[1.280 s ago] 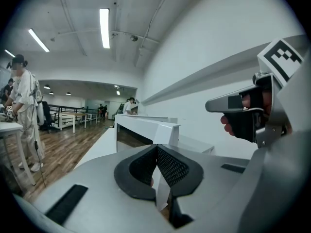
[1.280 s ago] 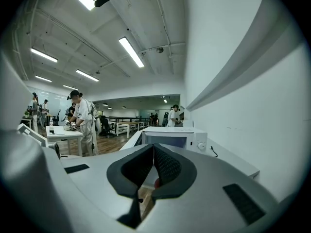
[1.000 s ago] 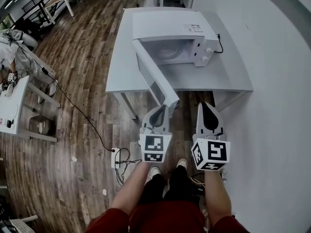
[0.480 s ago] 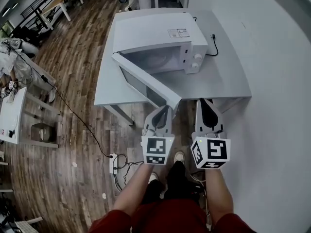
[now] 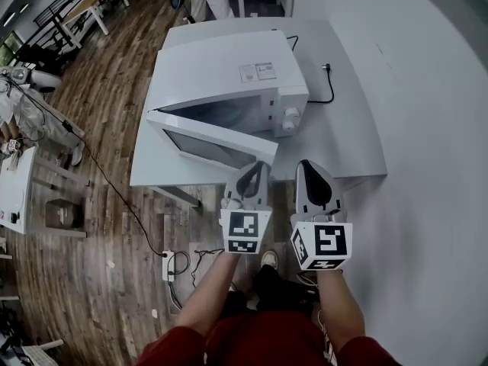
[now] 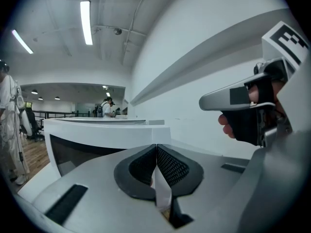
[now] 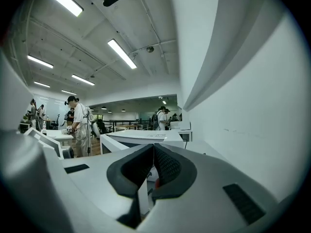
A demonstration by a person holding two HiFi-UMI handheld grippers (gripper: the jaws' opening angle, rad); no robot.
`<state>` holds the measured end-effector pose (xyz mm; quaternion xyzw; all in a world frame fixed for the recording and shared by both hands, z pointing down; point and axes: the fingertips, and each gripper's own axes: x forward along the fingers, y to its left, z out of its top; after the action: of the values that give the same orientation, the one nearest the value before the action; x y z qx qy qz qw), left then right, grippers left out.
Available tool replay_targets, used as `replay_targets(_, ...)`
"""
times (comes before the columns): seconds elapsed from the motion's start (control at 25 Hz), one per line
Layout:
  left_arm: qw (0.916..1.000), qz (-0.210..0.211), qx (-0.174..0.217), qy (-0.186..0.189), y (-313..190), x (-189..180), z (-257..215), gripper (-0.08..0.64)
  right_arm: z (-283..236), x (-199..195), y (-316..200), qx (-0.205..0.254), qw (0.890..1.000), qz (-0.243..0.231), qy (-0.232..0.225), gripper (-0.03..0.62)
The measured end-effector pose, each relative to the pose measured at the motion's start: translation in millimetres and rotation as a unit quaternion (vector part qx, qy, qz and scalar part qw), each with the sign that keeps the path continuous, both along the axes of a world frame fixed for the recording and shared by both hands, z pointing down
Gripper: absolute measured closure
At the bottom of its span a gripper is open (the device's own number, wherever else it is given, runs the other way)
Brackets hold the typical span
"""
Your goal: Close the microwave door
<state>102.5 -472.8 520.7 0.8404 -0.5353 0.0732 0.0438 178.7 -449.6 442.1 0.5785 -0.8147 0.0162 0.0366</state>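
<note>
A white microwave (image 5: 229, 67) stands on a grey table (image 5: 347, 132). Its door (image 5: 213, 145) hangs ajar at a narrow angle, hinged at the left, with the free edge toward me. In the head view my left gripper (image 5: 257, 171) is shut and empty, its tip at the door's free end; whether it touches I cannot tell. My right gripper (image 5: 309, 168) is shut and empty beside it, over the table's front edge. The left gripper view shows shut jaws (image 6: 156, 147), the door's dark window (image 6: 82, 152) behind them and the right gripper (image 6: 233, 97) alongside. The right gripper view shows shut jaws (image 7: 153, 147) with the microwave (image 7: 141, 137) beyond.
A black power cord (image 5: 326, 86) lies on the table right of the microwave. A white wall (image 5: 435, 166) runs close on the right. On the wooden floor lie a power strip (image 5: 169, 264) and cables. White desks (image 5: 15, 189) and several people stand at the left.
The microwave door has swung from wide open to a narrow angle. Both grippers have moved forward with its free edge, toward the table.
</note>
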Motion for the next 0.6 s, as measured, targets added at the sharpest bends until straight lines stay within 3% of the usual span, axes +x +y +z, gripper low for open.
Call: replay_targets(0.6,0.9996,-0.026,0.008,0.001,-117.3,15.6,-5.6,0.532,1.1,25.2,-96.0,-0.003,1.000,-0.014,0.010,0.565)
